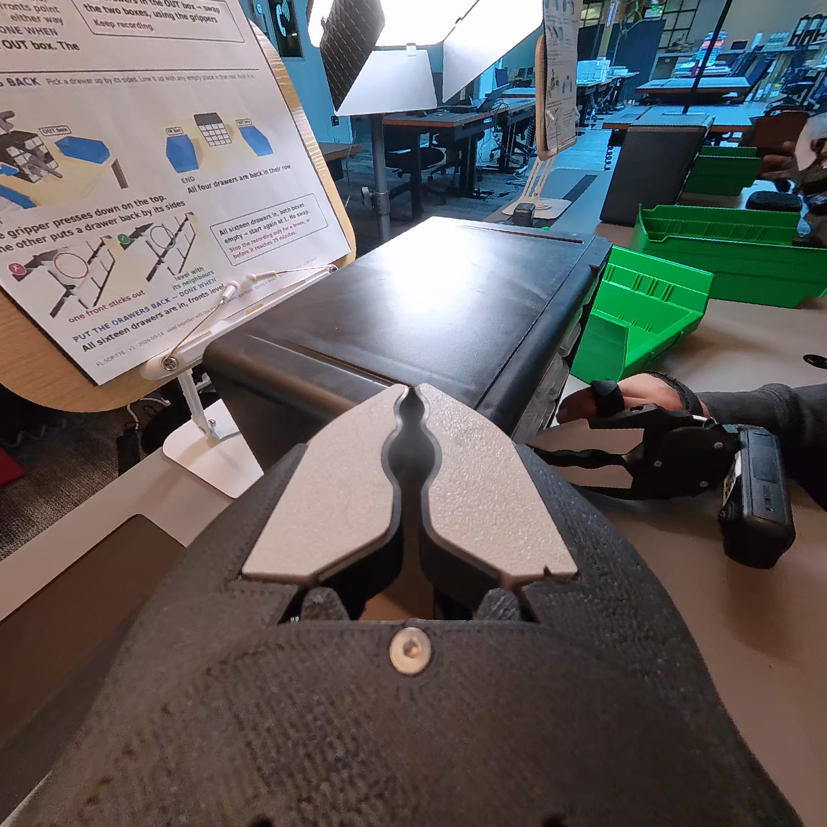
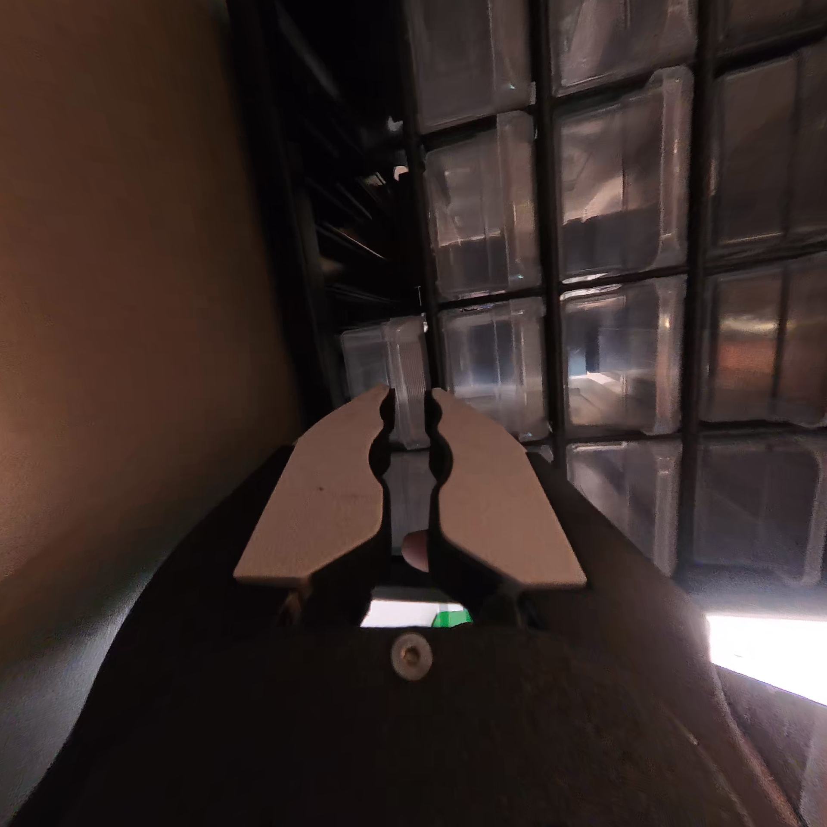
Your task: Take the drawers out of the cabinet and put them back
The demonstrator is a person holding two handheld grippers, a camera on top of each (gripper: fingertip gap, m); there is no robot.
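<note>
A black drawer cabinet (image 1: 447,291) stands on the table. My left gripper (image 1: 411,390) is shut and empty, with its tips at the near edge of the cabinet's top. My right gripper (image 1: 564,465), held in a gloved hand, reaches to the cabinet's front. In the right wrist view, which is rolled sideways, my right gripper (image 2: 409,398) is shut on the front handle of a clear drawer (image 2: 371,358). That drawer sits in the outermost line of slots next to the table. The other slots (image 2: 349,179) in that line are dark and empty. Several clear drawers (image 2: 622,188) fill the rest of the frame (image 2: 548,268).
An instruction sheet on a wooden stand (image 1: 156,179) stands left of the cabinet. A green bin (image 1: 644,322) sits right of the cabinet, with more green bins (image 1: 738,250) behind it. The beige table (image 1: 738,604) extends to the right. A person's arm (image 1: 778,163) shows far right.
</note>
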